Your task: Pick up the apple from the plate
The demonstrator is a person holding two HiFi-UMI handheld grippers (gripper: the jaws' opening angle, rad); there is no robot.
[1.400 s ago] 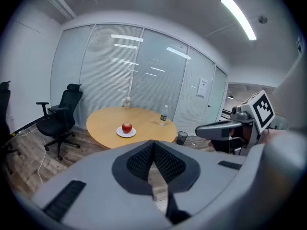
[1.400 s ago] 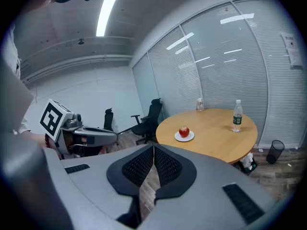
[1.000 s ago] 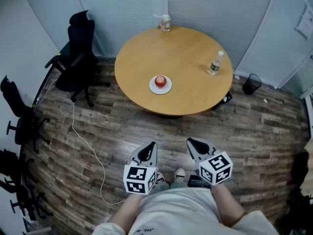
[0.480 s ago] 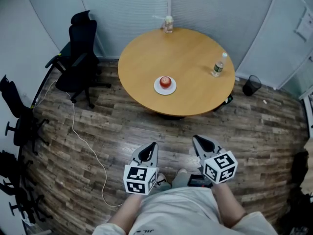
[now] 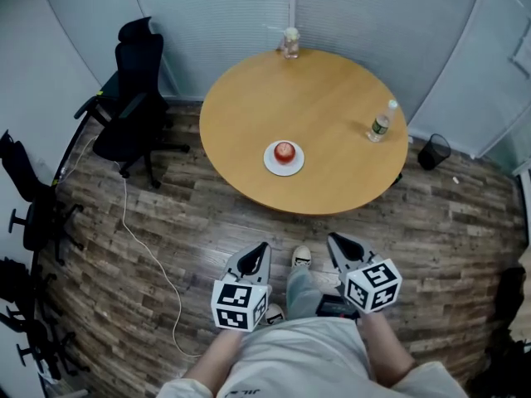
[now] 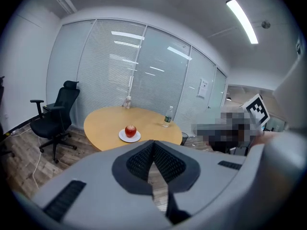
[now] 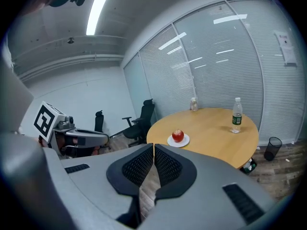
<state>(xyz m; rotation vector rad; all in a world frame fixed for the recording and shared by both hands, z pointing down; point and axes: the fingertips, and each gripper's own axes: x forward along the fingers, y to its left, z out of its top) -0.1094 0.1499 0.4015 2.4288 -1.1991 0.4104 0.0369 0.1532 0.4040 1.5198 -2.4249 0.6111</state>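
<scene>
A red apple (image 5: 284, 151) rests on a small white plate (image 5: 284, 165) near the front of a round wooden table (image 5: 332, 114). The same apple (image 6: 130, 131) shows in the left gripper view and the apple (image 7: 178, 135) in the right gripper view, far ahead of both jaws. My left gripper (image 5: 252, 258) and right gripper (image 5: 338, 247) hang side by side over the floor, well short of the table's near edge. Both are shut with nothing between their pads.
A clear water bottle (image 5: 380, 123) stands at the table's right edge and a small jar (image 5: 290, 42) at its far edge. Black office chairs (image 5: 129, 110) stand on the left. A white cable (image 5: 145, 247) trails over the wood floor, and a black bin (image 5: 434, 151) sits on the right.
The table and apple have come closer and lower in the head view as the person steps forward. Both grippers stay shut and keep their places in front of the body.
</scene>
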